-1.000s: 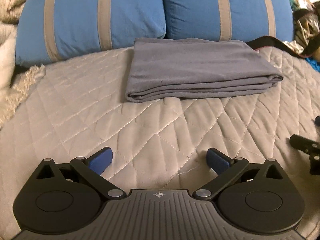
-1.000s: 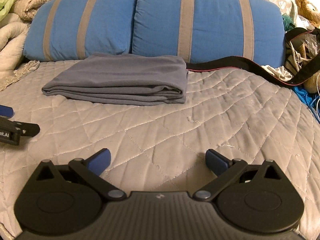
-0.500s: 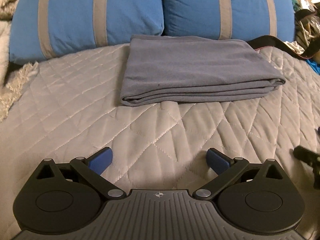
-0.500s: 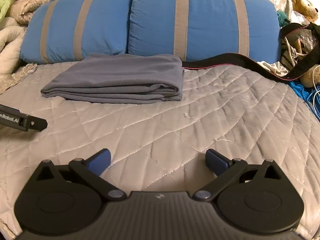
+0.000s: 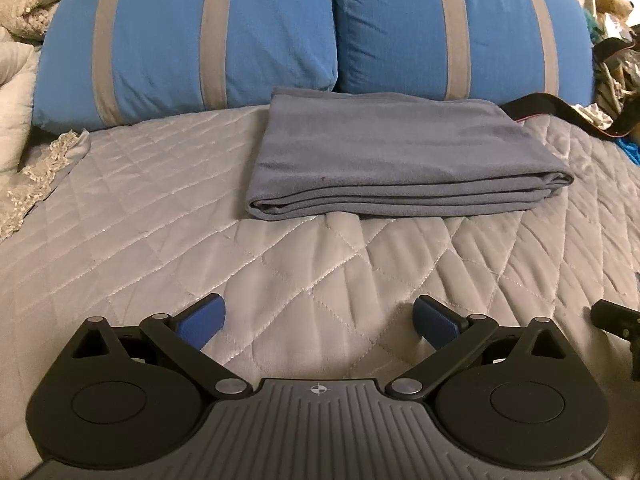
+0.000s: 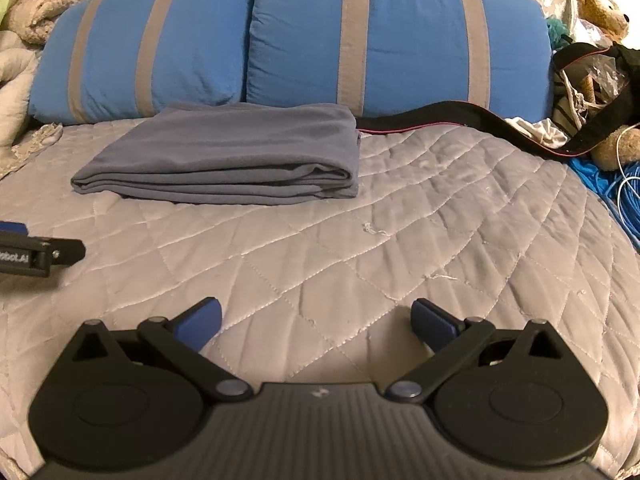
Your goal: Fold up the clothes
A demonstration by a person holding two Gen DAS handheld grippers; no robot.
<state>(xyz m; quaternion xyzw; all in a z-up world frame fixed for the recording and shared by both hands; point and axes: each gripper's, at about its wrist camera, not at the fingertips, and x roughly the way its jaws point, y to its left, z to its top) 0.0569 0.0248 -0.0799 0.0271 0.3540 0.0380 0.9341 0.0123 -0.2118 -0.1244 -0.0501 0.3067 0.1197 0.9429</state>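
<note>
Ahead of the wide-spread, empty left gripper (image 5: 318, 318), the folded grey garment (image 5: 396, 160) is seen lying crosswise on the quilt (image 5: 160, 240), against the blue pillows (image 5: 192, 40), nothing between. From the right gripper (image 6: 316, 320), equally splayed and empty, it is found forward-left; a black strap (image 6: 460, 118) is noted beside it.

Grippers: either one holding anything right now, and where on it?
Nothing held. Left gripper and right gripper are both open over the quilt; the folded grey garment lies apart, ahead of both.
</note>
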